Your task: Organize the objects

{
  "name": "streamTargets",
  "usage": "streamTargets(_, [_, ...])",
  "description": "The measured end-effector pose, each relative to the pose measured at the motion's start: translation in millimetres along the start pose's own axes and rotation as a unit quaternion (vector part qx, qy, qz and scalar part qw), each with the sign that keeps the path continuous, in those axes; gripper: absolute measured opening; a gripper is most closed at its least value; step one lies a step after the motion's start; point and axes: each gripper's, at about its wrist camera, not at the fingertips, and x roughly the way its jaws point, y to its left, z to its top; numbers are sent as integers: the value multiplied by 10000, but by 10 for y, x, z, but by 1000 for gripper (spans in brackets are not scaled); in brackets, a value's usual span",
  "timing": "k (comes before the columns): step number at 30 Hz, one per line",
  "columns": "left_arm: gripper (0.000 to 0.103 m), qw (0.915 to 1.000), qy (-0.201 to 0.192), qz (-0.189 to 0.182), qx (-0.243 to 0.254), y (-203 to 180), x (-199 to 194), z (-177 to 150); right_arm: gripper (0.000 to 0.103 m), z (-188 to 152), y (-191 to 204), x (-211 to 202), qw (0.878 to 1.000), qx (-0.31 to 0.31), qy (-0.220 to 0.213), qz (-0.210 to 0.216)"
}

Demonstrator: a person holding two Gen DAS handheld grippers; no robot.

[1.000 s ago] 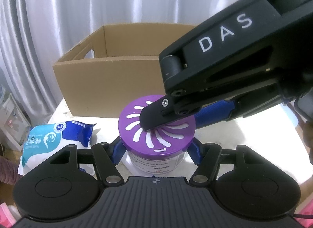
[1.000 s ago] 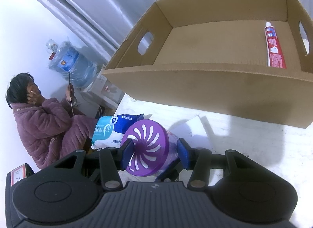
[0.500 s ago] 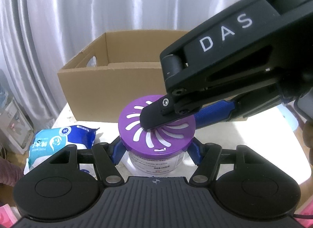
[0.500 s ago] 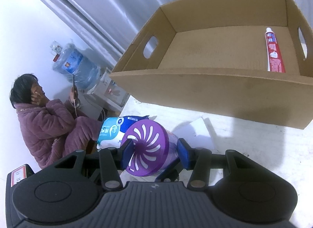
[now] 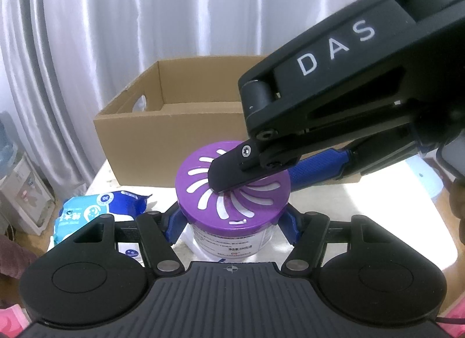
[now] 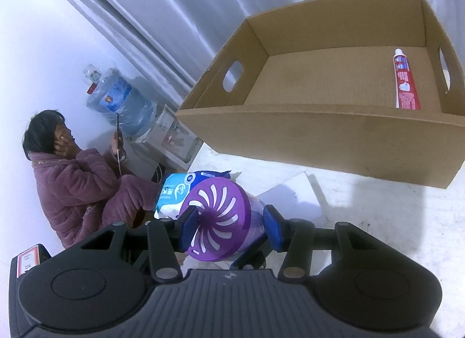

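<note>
Both gripping purple-lidded round plastic air-freshener jar [image 5: 232,192], left gripper [image 5: 232,223] and right gripper [image 6: 229,229] clamped, steadying it for transfer into brown cardboard box [image 6: 319,134].

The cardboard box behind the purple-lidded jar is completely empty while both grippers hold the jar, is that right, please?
Not quite: the cardboard box is not empty. The right wrist view shows a toothpaste tube lying on its floor by the right wall. The rest holds: the left gripper and right gripper both clamp the purple-lidded jar, with the box behind it.
</note>
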Motion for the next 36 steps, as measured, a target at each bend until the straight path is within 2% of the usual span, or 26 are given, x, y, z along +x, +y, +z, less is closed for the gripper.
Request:
streamTargets(16, [65,9996,-162,206,83,-52,-164,38,53,-81,103,-177,9998,-100,-80,182])
streamTargets(24, [65,9992,-303,236,-147,-3,-219,128,54,16,204,-246,9993,-288,-88,212])
streamTargets(36, [65,9986,-394,347,46,-41,-293,283,54,201,281,-333,9986,-422,-26,319])
